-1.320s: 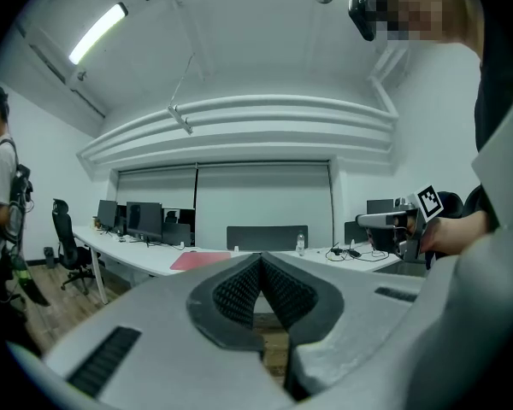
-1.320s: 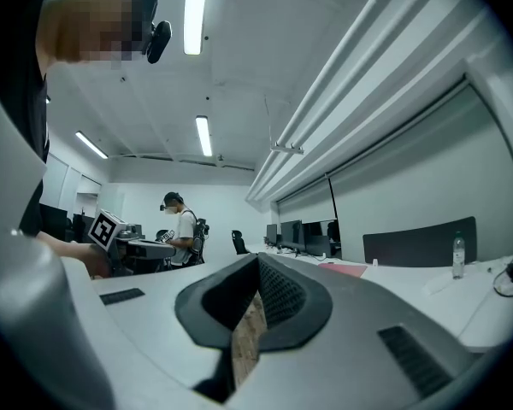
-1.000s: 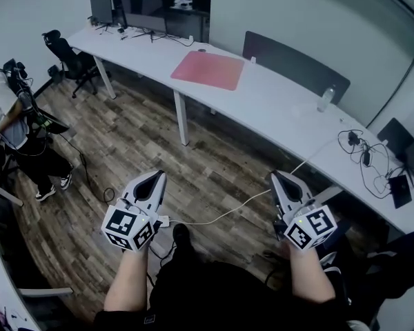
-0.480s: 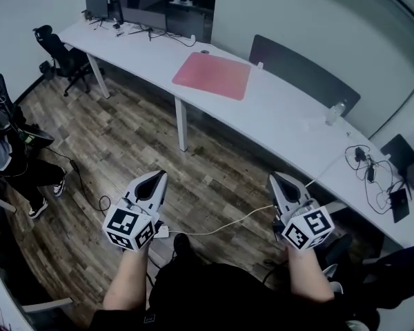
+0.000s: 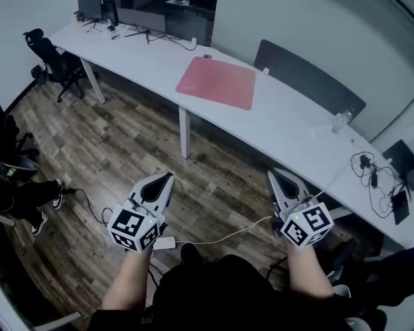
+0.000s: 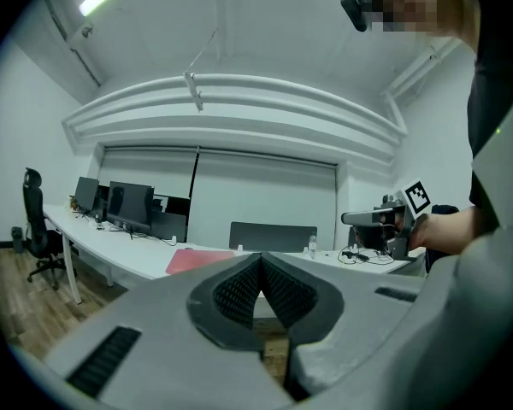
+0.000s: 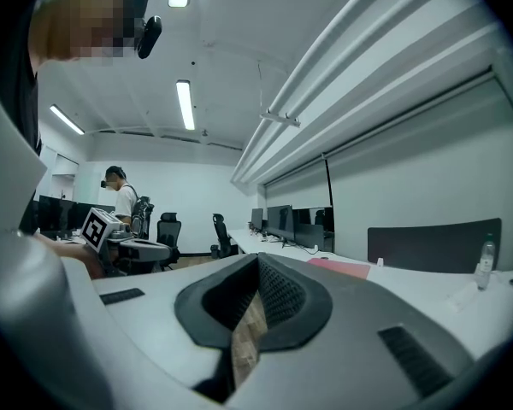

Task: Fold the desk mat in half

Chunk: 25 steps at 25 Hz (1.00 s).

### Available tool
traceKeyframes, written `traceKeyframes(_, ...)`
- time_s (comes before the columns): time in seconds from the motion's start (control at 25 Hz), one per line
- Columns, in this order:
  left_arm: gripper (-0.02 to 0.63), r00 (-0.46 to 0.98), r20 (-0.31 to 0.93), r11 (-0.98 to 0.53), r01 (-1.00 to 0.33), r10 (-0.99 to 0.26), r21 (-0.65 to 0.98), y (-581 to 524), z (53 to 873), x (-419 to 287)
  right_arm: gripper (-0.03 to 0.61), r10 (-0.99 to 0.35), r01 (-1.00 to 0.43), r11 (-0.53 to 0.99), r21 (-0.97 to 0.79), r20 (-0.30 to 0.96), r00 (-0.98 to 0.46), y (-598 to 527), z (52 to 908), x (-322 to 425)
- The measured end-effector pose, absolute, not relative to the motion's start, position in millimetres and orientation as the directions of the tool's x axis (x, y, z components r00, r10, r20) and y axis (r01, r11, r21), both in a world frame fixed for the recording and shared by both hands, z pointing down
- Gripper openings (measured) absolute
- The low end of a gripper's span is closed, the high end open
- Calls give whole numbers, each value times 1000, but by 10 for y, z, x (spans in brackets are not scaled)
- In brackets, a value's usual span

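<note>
Across the wood-plank floor (image 5: 124, 136) stands a long white desk (image 5: 290, 133) with the pink desk mat (image 5: 217, 83) lying flat and unfolded on it, well apart from the left gripper (image 5: 163, 182) and right gripper (image 5: 274, 179), both held level over the floor and clenched tight on nothing.

Head view steeply down, gripper views level, sharing distant desk mat (image 5: 217, 83)
</note>
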<state>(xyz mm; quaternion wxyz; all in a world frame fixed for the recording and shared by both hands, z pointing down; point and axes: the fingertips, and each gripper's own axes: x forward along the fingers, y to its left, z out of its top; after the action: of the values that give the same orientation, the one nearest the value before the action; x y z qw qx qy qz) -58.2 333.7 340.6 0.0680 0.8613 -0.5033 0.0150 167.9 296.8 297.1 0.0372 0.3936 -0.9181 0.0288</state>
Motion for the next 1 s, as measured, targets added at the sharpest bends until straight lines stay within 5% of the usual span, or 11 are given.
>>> traceKeyframes(1.0,3,425,181,-418,-905,-887,78,1954,3657,-1337,2,-656,-664,738,-118,103,-747,1357,3411,848)
